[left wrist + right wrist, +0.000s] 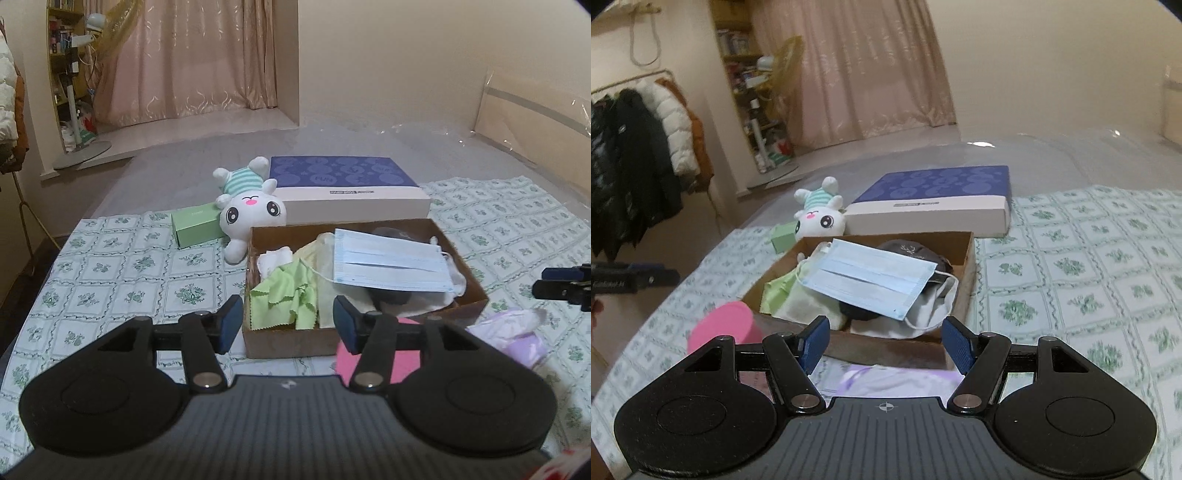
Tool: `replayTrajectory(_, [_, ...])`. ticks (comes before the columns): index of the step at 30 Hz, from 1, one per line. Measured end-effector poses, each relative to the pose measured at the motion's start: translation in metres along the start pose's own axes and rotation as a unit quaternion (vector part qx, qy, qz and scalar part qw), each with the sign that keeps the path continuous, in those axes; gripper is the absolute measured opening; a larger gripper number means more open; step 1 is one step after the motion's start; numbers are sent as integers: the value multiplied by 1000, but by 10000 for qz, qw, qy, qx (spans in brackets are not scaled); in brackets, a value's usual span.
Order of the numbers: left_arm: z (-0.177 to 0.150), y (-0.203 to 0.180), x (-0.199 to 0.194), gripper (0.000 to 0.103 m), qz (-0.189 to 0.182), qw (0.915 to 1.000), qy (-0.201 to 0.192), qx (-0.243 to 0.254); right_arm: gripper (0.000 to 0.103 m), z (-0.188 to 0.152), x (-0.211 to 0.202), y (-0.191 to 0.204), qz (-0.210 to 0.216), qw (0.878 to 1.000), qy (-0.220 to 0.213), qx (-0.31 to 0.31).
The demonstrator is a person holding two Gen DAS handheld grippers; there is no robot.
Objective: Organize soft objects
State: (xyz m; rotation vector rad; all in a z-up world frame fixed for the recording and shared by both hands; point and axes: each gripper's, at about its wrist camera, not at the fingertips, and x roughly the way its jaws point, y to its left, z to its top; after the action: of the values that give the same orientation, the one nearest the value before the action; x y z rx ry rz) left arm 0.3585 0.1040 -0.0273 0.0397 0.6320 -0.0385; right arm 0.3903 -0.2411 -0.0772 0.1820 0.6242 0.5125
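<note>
An open cardboard box (476, 295) (969, 280) on the patterned cloth holds a blue face mask (391, 266) (871, 277), a green cloth (284, 295) (779, 288), pale fabric and a dark grey cap (912, 251). A white plush bunny (251, 214) (820, 221) lies behind the box's left corner. A purple soft item (517, 332) (886, 380) lies in front of the box. My left gripper (288, 321) hovers open before the box's near wall, nothing between its pads. My right gripper (886, 341) is open too, above the purple item, empty.
A pink round thing (402, 365) (724, 325) sits by the box's near edge. A small green carton (195, 225) and a blue-lidded flat box (343, 173) (942, 184) stand behind. Coats hang at the left (646, 147). Patterned cloth (1089, 277) stretches to the right.
</note>
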Motion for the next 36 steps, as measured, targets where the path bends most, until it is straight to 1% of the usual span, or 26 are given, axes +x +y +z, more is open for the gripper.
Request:
replayTrajectory(2, [-2, -5, -12, 52, 23, 10000, -39, 12, 67, -1, -7, 8, -49, 9999, -29, 92])
replayTrajectory(6, [-10, -14, -39, 59, 67, 10000, -70, 10, 67, -7, -27, 29, -211, 9997, -97, 108])
replayTrajectory(9, [-17, -22, -61, 59, 103, 9999, -45, -14, 67, -12, -45, 45, -235, 9996, -136, 74])
replayTrajectory(14, [-32, -34, -101, 59, 54, 9999, -17, -95, 69, -18, -77, 72, -339, 9991, -258, 16])
replayTrajectory(19, [-48, -47, -142, 60, -45, 9996, -28, -263, 71, -35, -109, 99, -476, 9978, -407, -195])
replayTrajectory(21, [-54, -52, -156, 60, -38, 9995, -24, -310, 71, -41, -117, 107, -507, 9978, -373, -193])
replayTrajectory(25, [-69, -64, -182, 60, 70, 9995, -31, -302, 71, -57, -132, 115, -279, 9994, -185, 44])
replayTrajectory(28, [-81, -72, -199, 60, 90, 9995, 13, -297, 71, -67, -144, 123, -304, 9994, -90, 132])
replayTrajectory(31, [-94, -78, -213, 60, 124, 9995, 33, -289, 71, -78, -156, 133, -368, 9993, -64, 87])
replayTrajectory(36, [-116, -88, -230, 60, 115, 9990, 147, -406, 71, -96, -172, 140, -314, 9995, -13, 105])
